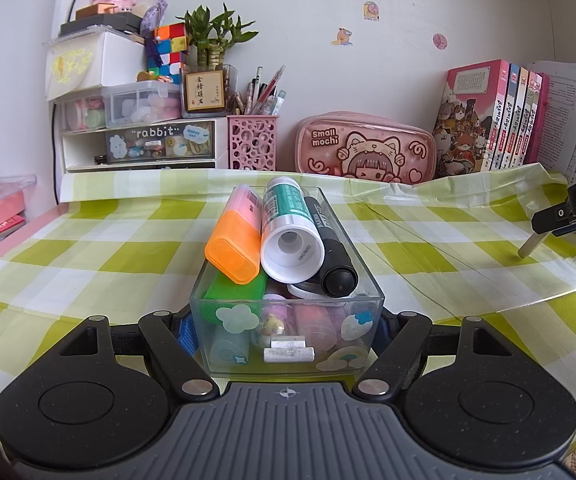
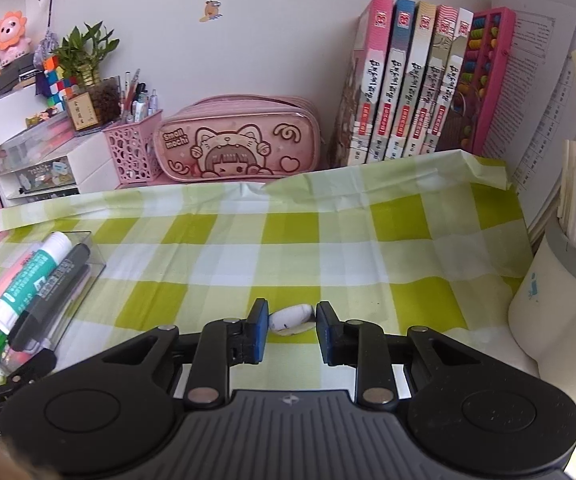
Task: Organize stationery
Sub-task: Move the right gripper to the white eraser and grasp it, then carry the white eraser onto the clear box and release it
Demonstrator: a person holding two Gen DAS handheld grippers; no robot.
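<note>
Left hand-held gripper [image 1: 286,330] has its fingers spread wide on both sides of the clear box [image 1: 288,344], pads at its side walls; contact unclear. Box sits on the green-checked worktop [image 2: 327,240], stuffed with an orange highlighter [image 1: 235,246], glue stick [image 1: 288,236] and black marker [image 1: 333,252]. Right hand-held gripper [image 2: 291,330] is open, straddling a small white eraser [image 2: 291,319] lying right of the box, fingers not touching it.

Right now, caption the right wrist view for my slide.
Open right gripper straddling a small white eraser on the checked tablecloth.
</note>
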